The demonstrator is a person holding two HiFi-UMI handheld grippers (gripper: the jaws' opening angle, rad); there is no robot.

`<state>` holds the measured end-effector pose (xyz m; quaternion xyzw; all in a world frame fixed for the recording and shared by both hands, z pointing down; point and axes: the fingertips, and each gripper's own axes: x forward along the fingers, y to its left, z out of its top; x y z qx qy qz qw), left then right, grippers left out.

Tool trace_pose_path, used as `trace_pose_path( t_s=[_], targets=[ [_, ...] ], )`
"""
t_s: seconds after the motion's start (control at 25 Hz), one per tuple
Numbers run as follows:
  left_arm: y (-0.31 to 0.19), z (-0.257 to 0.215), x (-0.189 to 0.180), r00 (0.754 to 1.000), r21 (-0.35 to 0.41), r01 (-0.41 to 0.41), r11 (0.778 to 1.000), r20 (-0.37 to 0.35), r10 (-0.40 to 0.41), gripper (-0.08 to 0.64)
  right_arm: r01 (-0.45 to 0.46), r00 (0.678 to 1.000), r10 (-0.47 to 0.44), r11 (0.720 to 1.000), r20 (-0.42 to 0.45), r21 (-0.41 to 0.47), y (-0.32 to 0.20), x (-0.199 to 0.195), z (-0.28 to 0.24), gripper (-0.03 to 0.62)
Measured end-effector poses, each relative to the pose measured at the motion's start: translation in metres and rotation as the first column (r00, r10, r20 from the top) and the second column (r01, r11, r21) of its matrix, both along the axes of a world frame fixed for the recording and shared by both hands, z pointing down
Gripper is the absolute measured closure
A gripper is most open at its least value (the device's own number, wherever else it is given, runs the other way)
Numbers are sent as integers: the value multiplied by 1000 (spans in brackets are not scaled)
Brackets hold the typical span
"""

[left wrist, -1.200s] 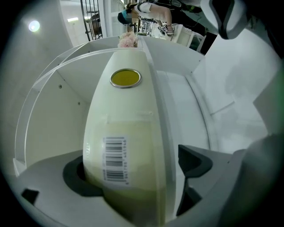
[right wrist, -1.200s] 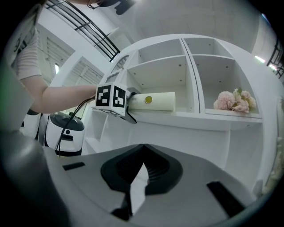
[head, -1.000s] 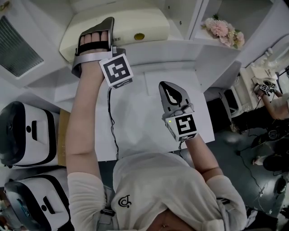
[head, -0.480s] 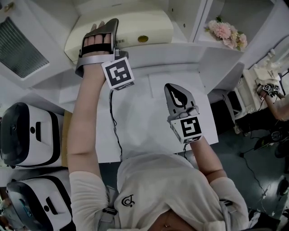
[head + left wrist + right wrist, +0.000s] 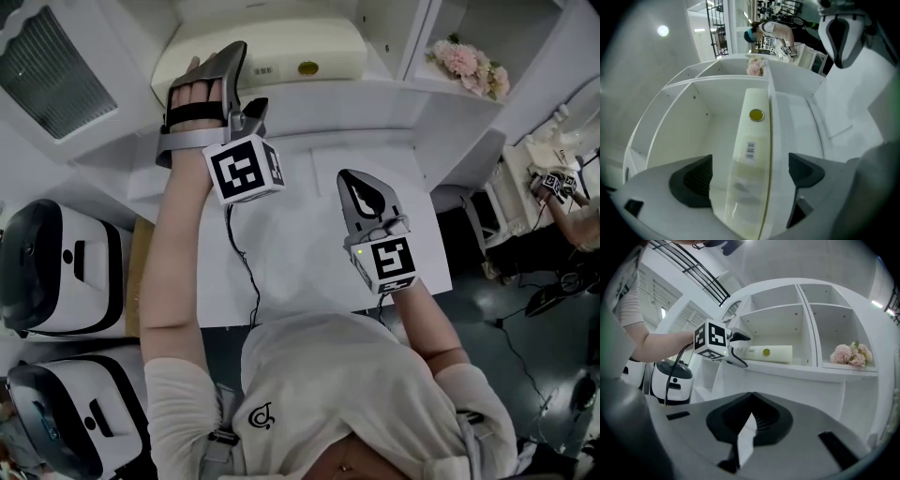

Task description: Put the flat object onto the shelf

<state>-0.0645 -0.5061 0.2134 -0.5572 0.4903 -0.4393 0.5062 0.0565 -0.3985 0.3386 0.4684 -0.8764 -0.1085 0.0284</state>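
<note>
Flat object (image 5: pixel 291 52), a cream-coloured slab with a barcode label and a round yellow mark, lies on the floor of the left compartment of the white shelf (image 5: pixel 361 98). It lies lengthwise along the shelf's front edge. The neighbouring compartment to the right holds a bunch of pink flowers (image 5: pixel 464 64), apart from the slab behind the upright divider.

In the left gripper view the slab (image 5: pixel 752 136) runs away from the camera along the shelf (image 5: pixel 693 122), with the flowers (image 5: pixel 754 68) beyond its far end. The left claw (image 5: pixel 750 171) stands wide open with the near end of the slab between its jaws. A clear gap shows at one jaw; whether the other pad touches the slab cannot be told. From above, the left claw (image 5: pixel 239 80) sits at the slab's left end.

The right claw (image 5: pixel 356 192) hangs over the white surface (image 5: pixel 291 244), well back from the shelf. In its own view the right claw (image 5: pixel 750 420) has its jaws pressed together with nothing between them, and it faces the slab (image 5: pixel 768 353), the left claw (image 5: pixel 743 351) and the flowers (image 5: pixel 851 354).
</note>
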Motion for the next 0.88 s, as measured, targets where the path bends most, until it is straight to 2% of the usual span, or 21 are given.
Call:
trace_pose_path(
  t_s=[0.12, 0.16, 0.28, 0.4, 0.52, 0.6, 0.68, 0.88],
  targets=[
    [17, 10, -1, 996, -30, -45, 999, -82, 42, 46, 18, 1000, -18, 1000, -12, -9, 8, -9, 2, 584],
    [23, 12, -1, 993, -31, -56, 998, -109, 53, 81, 22, 1000, -22, 1000, -7, -10, 11, -10, 2, 584],
    [41, 16, -3, 977, 17, -70, 997, -200, 72, 320, 14, 1000, -14, 1000, -2, -16, 15, -7, 4, 584],
    [54, 33, -7, 959, 5, -61, 998, -279, 60, 418, 11, 1000, -11, 1000, 1, -28, 19, -5, 8, 584],
    [66, 50, -9, 930, -7, -63, 998, -364, 56, 504, 11, 1000, -11, 999, 3, -36, 23, -3, 11, 584],
    [72, 60, -9, 901, -13, -73, 997, -429, 61, 547, 10, 1000, -10, 999, 4, -37, 25, -1, 12, 584],
    [78, 72, -9, 862, -36, -93, 995, -503, 62, 548, 10, 1000, -10, 999, 6, -39, 26, 1, 12, 584],
    [102, 104, -8, 739, -80, -150, 985, -671, 58, 548, 32, 999, -31, 998, 11, -49, 33, 4, 15, 584]
  ],
)
